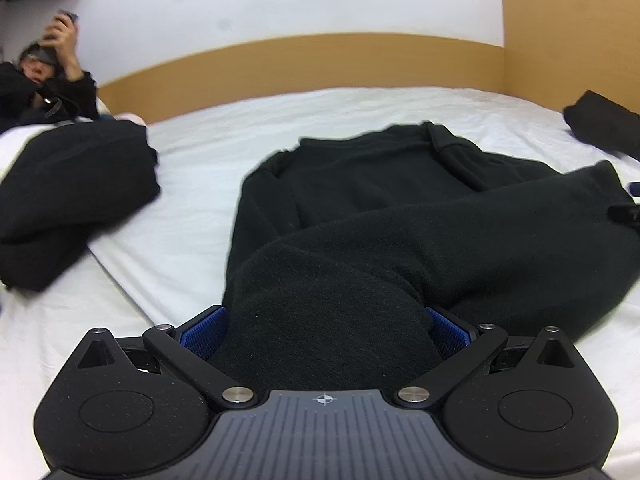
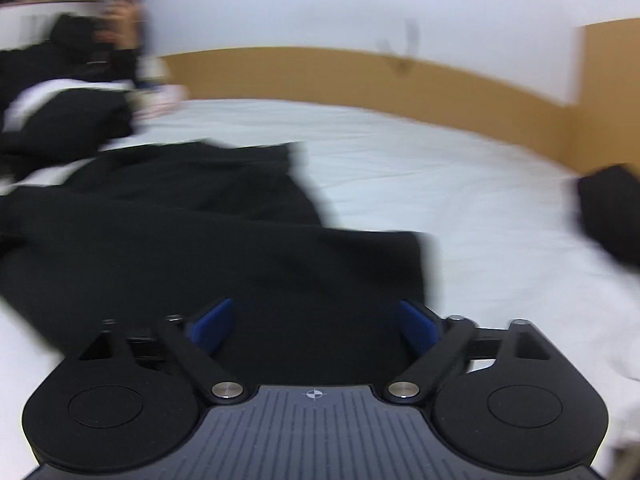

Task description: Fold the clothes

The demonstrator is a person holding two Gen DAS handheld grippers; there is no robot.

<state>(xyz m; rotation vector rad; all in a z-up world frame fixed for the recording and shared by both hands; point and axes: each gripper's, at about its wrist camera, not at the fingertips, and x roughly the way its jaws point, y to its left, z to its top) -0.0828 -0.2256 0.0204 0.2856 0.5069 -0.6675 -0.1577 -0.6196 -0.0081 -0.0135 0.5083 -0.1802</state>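
A: Two hand-held grippers in play, both low over the bed point(image 1: 192, 216). Left hand-held gripper point(image 1: 326, 330): black sweater point(image 1: 400, 216) bunched between the blue pads point(image 1: 202, 334), jaws set fairly wide with thick fabric filling the gap. I'd log it as gripping the sweater.

B: And the right one?

A: Right hand-held gripper point(image 2: 316, 326) has black cloth lying between its pads too, jaws wide. Frame is motion-blurred, so I cannot tell if it's pinching or just over the fabric.

B: Where's the garment?

A: Spread across the middle of the white sheet, collar end toward the wooden headboard point(image 1: 320, 56), near end at the grippers. A sleeve or flap lies crossed over the body from the right side.

B: Why hold it there?

A: My guess: one gripper at each side of the near edge gives control of both corners, so the hem can travel evenly if it's folded toward the collar. Soft knit, it'll sag between the two holds.

B: Stage?

A: Partly folded by the look of the crossed flap, but it could be mid-fold or being laid out flat. Can't settle it.

B: Anything else?

A: Dark bundle point(image 1: 68, 200) on the left of the bed, another dark item point(image 1: 604, 124) far right; whether folded, unclear. A person point(image 1: 48, 80) lies at the far left, hand raised.
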